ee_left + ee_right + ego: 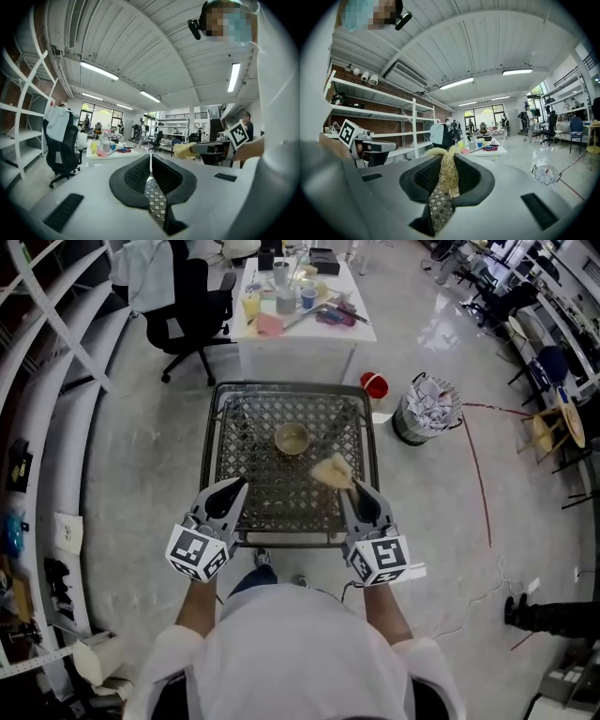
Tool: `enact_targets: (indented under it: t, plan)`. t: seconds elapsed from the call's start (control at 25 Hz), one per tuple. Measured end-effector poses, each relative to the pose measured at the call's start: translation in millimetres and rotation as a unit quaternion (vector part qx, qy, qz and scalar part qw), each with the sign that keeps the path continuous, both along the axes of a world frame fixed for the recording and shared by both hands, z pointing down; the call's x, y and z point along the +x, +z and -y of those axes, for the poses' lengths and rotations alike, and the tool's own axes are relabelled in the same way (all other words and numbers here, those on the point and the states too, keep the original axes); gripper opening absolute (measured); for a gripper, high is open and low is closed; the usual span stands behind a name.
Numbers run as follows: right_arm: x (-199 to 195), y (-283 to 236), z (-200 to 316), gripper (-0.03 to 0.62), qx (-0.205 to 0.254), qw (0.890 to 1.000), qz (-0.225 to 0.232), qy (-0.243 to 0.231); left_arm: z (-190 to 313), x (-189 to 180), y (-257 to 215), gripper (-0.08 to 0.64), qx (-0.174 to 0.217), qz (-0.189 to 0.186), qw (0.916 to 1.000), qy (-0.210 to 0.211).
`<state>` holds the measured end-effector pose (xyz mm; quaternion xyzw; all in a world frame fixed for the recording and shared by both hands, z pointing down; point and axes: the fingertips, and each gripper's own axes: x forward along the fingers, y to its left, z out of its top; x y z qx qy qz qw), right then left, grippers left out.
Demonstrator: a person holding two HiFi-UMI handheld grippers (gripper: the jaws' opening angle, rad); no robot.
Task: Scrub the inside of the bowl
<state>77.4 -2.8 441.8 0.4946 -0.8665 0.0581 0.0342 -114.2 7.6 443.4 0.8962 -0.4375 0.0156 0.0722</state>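
Left gripper (238, 486): jaws fully together, pads meeting along their whole length; nothing sits between them; it points roughly level across the near edge of the mesh table (217, 456)

Right gripper (346, 487): jaws clamped on a scrubbing pad (332, 470), a yellowish fibrous wad; in the right gripper view the pad fills the gap between the pads and bulges out above the tips; this gripper also points close to level, tipped slightly down

Bowl (292, 439): small, pale metal, upright, open side up; it stands on the wire grid near the middle of the mesh table; it is ahead of both grippers and between their lines of aim; neither gripper touches it; the scrubbing pad is just beside it, on the near right, outside the rim

Each gripper carries a marker cube (198, 552) at its rear, close to the person's hands; the person stands at the near side of the mesh table, one gripper at each front corner

Surroundings: a white table (361, 326) stands directly behind the mesh table, loaded with cups and small items; an office chair (192, 306) with cloth draped over it stands to its left; a red bucket (374, 385) and a waste bin (427, 410) full of crumpled paper stand on the floor to the right; white shelving (47, 362) runs along the left wall
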Motion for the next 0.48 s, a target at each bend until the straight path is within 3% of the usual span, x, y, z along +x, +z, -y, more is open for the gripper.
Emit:
enact_targets:
  t: [0.48]
  plan:
    - [-34.3,11.1,33.8,0.087,-0.010,0.998,0.001,0.054,58.3,-27.7,12.3,0.038,-0.006,-0.011,0.9979,0.063]
